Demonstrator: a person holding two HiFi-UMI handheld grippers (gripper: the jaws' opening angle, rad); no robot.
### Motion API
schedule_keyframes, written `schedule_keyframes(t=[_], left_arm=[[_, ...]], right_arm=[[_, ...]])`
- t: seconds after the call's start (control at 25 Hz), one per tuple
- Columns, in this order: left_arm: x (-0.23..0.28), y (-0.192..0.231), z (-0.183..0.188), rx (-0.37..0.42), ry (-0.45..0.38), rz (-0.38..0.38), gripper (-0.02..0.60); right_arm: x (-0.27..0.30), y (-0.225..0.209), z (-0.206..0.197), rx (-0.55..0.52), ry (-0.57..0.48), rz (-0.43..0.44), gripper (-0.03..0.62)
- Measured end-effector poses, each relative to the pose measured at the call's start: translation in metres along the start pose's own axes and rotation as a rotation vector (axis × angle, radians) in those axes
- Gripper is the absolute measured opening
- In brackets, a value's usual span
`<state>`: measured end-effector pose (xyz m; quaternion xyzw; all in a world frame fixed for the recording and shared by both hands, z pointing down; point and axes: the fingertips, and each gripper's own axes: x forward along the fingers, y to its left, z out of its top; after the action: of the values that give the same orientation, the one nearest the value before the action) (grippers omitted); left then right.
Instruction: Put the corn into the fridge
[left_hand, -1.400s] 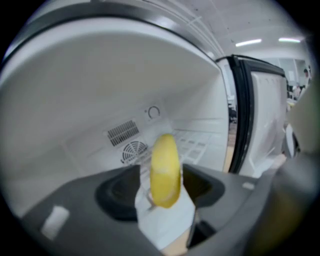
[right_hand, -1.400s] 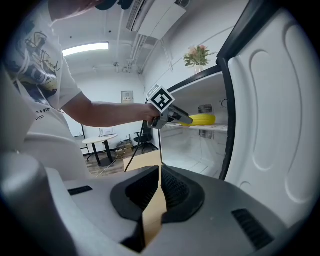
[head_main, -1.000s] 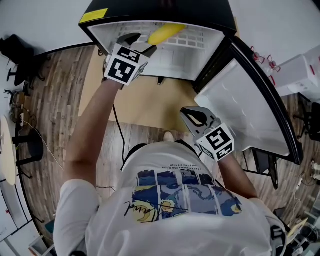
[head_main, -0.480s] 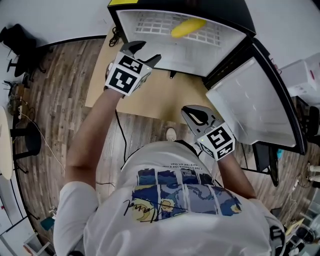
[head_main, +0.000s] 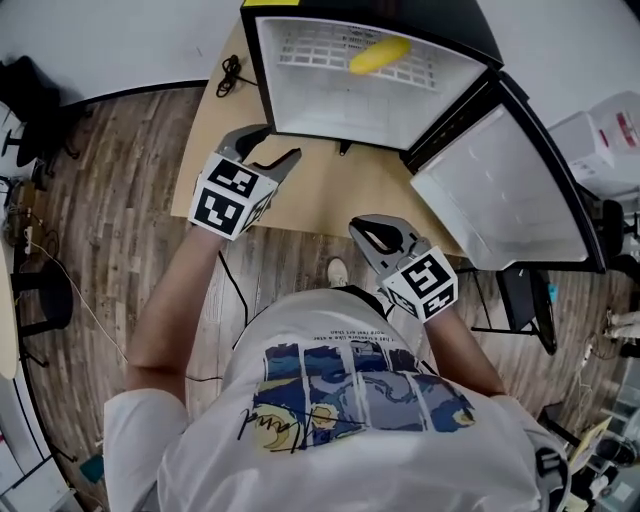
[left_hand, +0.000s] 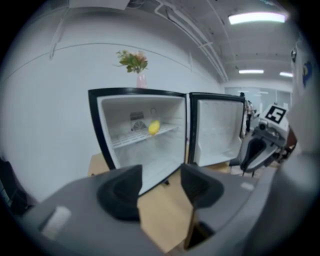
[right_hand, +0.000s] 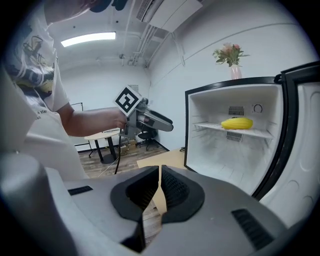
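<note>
No wording can be read: the white T-shirt with blue picture panels carries a line of small print and a cursive scrawl (both too blurred to make out).

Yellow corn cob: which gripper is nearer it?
Left. The left gripper, empty jaws having just closed slightly, is outside the black fridge's front, left of the yellow corn cob; the right gripper, shut, is further back by the person's torso.

The corn is coloured yellow. The fridge is cased in black and lined in white. The left claw and right claw are coloured grey, with black-and-white square markers. The floor is grained brown.
</note>
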<state>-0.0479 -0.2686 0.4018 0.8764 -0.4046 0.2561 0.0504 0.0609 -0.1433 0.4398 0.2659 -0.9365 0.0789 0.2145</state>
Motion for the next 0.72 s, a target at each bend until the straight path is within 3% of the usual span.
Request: schedule_keyframes(t=[0.24, 0.48, 0.72], left_arm=[[-0.048, -0.015, -0.029, -0.042, -0.029, -0.006, 0.199], [-0.102, -0.029, -0.058, -0.115, -0.081, 0.019, 0.102], [-0.152, -0.063, -0.091, -0.175, -0.108, -0.009, 0.024]], right_arm=[[-0.001, 0.027, -0.002, 0.015, 0.003, -0.027, 0.021], [-0.001, 0.06, -0.006, 0.016, 0.006, -0.042, 0.021], [-0.006, 0.094, -0.013, 0.024, 0.007, -0.064, 0.021]])
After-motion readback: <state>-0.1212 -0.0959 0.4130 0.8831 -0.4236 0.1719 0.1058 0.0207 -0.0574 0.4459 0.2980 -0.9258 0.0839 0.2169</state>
